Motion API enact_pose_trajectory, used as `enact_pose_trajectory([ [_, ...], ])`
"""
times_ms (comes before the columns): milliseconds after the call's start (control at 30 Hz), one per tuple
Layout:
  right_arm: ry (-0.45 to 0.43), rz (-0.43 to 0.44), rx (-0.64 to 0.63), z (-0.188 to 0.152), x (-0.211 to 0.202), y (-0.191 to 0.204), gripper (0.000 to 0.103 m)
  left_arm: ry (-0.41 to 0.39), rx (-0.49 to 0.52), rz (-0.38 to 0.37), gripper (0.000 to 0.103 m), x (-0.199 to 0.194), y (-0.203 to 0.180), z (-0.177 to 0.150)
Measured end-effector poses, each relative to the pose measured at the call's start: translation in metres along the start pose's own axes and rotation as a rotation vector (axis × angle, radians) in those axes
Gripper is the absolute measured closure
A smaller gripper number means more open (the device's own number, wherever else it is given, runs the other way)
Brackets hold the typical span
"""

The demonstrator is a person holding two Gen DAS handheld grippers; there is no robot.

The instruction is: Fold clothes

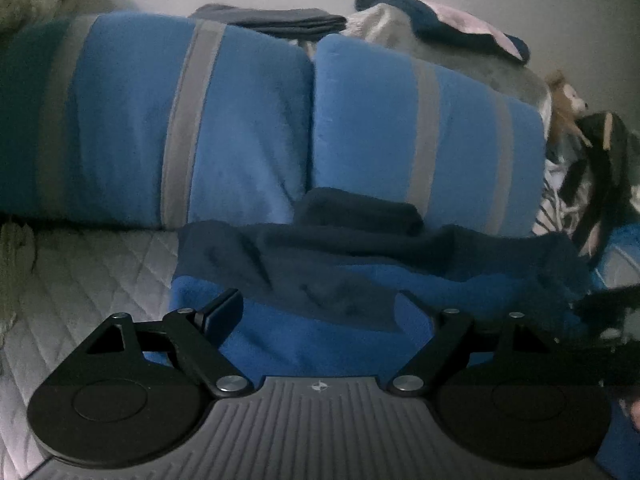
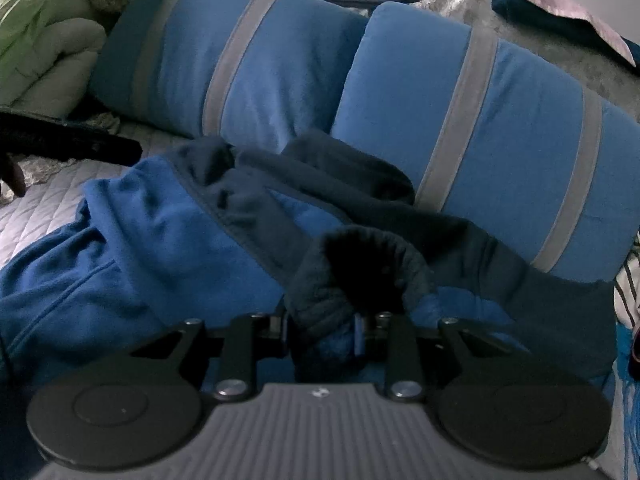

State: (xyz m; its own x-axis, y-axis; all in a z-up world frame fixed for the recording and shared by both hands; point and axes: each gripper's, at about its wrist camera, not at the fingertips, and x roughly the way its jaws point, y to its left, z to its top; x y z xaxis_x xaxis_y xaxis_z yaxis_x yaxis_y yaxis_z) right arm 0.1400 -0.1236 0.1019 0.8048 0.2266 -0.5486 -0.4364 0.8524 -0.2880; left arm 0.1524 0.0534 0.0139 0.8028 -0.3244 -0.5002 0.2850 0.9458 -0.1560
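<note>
A blue fleece top with navy shoulders (image 1: 320, 320) lies on the quilted bed in front of the pillows. My left gripper (image 1: 320, 304) is open, its jaws spread wide just above the garment's blue body; its left finger (image 1: 224, 308) shows, the right one is lost in dark cloth. In the right wrist view the same top (image 2: 160, 240) spreads left and centre. My right gripper (image 2: 324, 332) is shut on a navy ribbed cuff (image 2: 360, 272) of the top, which bunches up over the fingers.
Two blue pillows with grey stripes (image 1: 200, 120) (image 2: 480, 128) lean along the back. Folded dark clothes (image 1: 280, 20) sit behind them. A green-white duvet (image 2: 40, 40) lies far left, stuffed toys (image 1: 568, 108) far right. The grey quilted bedcover (image 1: 80, 280) shows at left.
</note>
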Motion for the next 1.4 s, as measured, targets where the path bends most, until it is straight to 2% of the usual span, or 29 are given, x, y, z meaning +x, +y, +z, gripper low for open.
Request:
enact_pose_trajectory([
  [33,-0.006,-0.001,-0.02,-0.001,-0.001,0.004,0.065,0.004,-0.019,0.001,0.02,0.0,0.002,0.0],
  [100,-0.017,-0.004,-0.061,-0.002,-0.003,0.012,0.038,0.011,-0.049,0.002,0.02,0.001,0.007,0.0],
  [133,-0.023,-0.005,-0.082,-0.003,-0.004,0.016,0.03,0.016,-0.052,0.002,0.02,0.001,0.008,-0.001],
  [167,-0.029,-0.006,-0.102,-0.004,-0.005,0.02,0.026,0.021,-0.053,0.003,0.02,0.002,0.009,-0.001],
  [233,-0.04,-0.009,-0.143,-0.005,-0.007,0.028,0.012,0.03,-0.054,0.008,0.02,0.002,0.01,-0.002],
  [400,-0.064,-0.007,-0.23,-0.009,-0.012,0.046,0.004,0.041,-0.05,0.038,0.02,0.003,0.012,-0.006],
  [1000,-0.063,0.14,-0.291,-0.022,-0.041,0.084,0.003,0.021,-0.056,0.01,0.02,-0.006,0.003,-0.003],
  [1100,-0.042,0.11,-0.262,-0.013,-0.052,0.072,0.003,0.018,-0.068,-0.001,0.02,-0.007,0.0,0.0],
  [1267,0.009,0.107,-0.19,0.022,-0.121,0.024,0.002,-0.039,-0.062,-0.045,0.02,-0.022,-0.007,0.01],
  [1400,0.035,0.085,-0.134,0.065,-0.193,-0.013,0.0,-0.055,-0.042,0.013,0.02,-0.028,-0.01,0.017],
])
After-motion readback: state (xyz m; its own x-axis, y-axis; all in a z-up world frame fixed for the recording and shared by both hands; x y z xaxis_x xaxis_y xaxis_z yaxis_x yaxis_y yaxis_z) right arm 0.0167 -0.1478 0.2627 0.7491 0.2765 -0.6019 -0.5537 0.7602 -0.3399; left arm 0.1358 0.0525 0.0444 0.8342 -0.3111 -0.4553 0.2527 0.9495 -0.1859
